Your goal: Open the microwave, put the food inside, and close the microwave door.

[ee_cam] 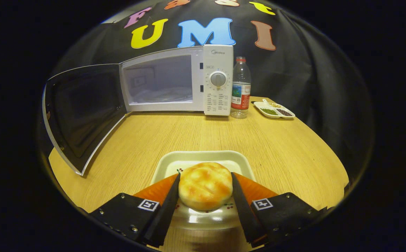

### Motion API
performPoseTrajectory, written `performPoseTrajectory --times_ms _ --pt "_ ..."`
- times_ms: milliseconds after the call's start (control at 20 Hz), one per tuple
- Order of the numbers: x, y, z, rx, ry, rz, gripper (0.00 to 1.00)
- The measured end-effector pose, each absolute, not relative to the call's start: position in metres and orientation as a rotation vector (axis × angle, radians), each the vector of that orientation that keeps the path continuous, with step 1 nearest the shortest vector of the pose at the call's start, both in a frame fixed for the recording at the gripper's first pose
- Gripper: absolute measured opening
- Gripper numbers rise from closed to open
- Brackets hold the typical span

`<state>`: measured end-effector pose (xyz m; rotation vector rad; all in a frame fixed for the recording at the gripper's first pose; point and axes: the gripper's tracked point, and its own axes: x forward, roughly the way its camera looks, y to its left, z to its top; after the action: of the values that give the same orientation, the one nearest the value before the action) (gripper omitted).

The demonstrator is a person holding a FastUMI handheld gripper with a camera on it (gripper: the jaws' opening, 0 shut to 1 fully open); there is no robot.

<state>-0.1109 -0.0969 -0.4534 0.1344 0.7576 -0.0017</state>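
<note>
Landmark: the microwave point(175, 80) stands at the far side of the worktop point(287, 147); all places below are given from it.
Door: the microwave door point(80, 112) is swung wide to the left of the cavity, so the opening step appears done and the way in is free.
Food: a round golden bun point(205, 185) sits on a white plate point(203, 159), well apart from the microwave on the near side of the worktop, roughly in line with the control panel rather than the cavity.
Jaws: the gripper point(205, 190) has its jaws closed to the width of the bun, one finger along each flank and seemingly touching; whether they press firmly cannot be told.
Step in hand: judged to be the grasp of the bun before carrying it in.
Doing it well: squeeze only until the soft bun is secure, lift straight off the plate, then travel forward and left to meet the cavity squarely, passing clear of the door edge.
Bystanders: a water bottle point(240, 87) stands just right of the microwave; a small divided dish point(274, 110) lies farther right. Neither lies on the likely route.
</note>
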Motion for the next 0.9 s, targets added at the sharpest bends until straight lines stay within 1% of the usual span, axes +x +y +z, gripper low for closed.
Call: performPoseTrajectory --times_ms 50,100,200,350,700,900 --pt "-0.112 -0.098 -0.453 0.136 0.757 -0.010 0.82" --pt "-0.112 -0.097 -0.450 0.143 0.738 -0.010 0.77" --pt "-0.111 -0.091 -0.444 0.144 0.703 0.008 0.76" --pt "-0.111 -0.072 -0.436 0.160 0.704 0.054 0.77" --pt "-0.048 -0.022 -0.368 0.194 0.540 0.114 0.76" --pt "-0.009 0.009 -0.355 0.197 0.480 0.123 0.76"
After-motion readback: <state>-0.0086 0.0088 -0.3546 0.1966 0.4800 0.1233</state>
